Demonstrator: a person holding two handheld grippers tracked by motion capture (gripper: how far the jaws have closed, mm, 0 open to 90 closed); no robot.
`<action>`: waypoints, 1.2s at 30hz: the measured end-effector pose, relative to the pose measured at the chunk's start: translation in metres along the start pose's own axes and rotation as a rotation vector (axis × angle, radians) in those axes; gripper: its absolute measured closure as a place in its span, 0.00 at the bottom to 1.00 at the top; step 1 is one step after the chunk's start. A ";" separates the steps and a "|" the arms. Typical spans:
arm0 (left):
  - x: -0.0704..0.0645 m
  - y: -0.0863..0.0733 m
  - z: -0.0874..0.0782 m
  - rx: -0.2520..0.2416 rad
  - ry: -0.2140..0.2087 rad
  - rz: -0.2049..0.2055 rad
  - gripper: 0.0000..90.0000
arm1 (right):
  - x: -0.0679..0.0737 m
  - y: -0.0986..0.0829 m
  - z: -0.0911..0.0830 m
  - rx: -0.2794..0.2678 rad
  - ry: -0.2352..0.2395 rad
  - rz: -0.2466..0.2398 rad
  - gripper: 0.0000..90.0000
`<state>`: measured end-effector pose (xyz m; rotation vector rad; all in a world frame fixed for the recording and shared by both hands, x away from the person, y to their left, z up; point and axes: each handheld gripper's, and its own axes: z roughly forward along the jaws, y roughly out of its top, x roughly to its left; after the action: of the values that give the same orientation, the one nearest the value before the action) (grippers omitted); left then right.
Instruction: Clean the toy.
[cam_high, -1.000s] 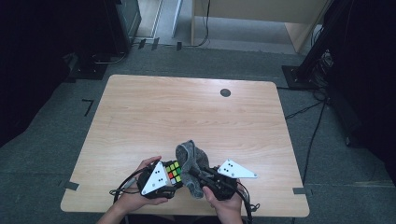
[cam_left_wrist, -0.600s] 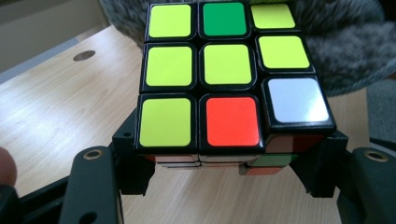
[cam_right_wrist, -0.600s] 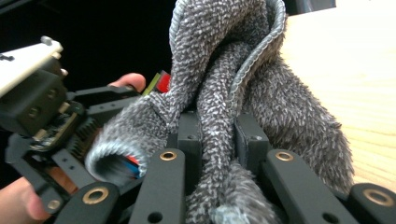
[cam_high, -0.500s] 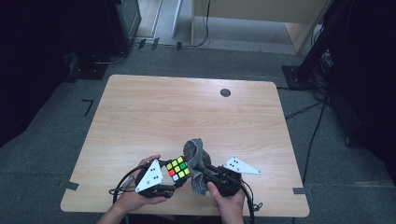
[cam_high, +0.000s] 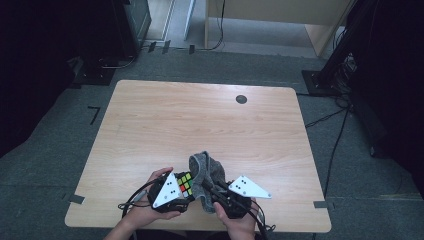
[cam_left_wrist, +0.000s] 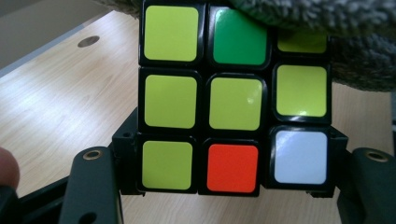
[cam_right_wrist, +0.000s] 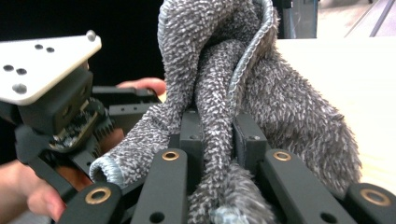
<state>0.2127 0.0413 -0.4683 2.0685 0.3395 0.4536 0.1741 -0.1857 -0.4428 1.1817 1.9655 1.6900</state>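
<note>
Wooden table (cam_high: 150, 125) below: left gripper (cam_high: 176, 192) squeezes the puzzle cube (cam_left_wrist: 233, 98), right gripper (cam_right_wrist: 217, 140) pinches the grey cloth (cam_right_wrist: 280, 102); hard rubbing might knock the cube loose

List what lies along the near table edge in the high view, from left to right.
Left tool → cube → cloth → right tool, whose grey plate points right.
</note>
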 end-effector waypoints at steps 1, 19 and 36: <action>0.000 0.000 0.000 -0.005 -0.003 -0.002 0.37 | 0.000 0.002 0.000 0.014 -0.006 -0.022 0.87; 0.007 -0.001 -0.007 -0.073 -0.040 -0.051 0.37 | -0.013 0.006 -0.005 0.025 0.023 0.061 0.86; 0.005 0.002 -0.011 -0.091 -0.044 -0.039 0.37 | -0.003 0.013 -0.010 -0.023 0.063 0.066 0.85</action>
<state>0.2121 0.0502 -0.4609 1.9768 0.3267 0.3930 0.1740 -0.1946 -0.4288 1.2122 1.9588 1.7987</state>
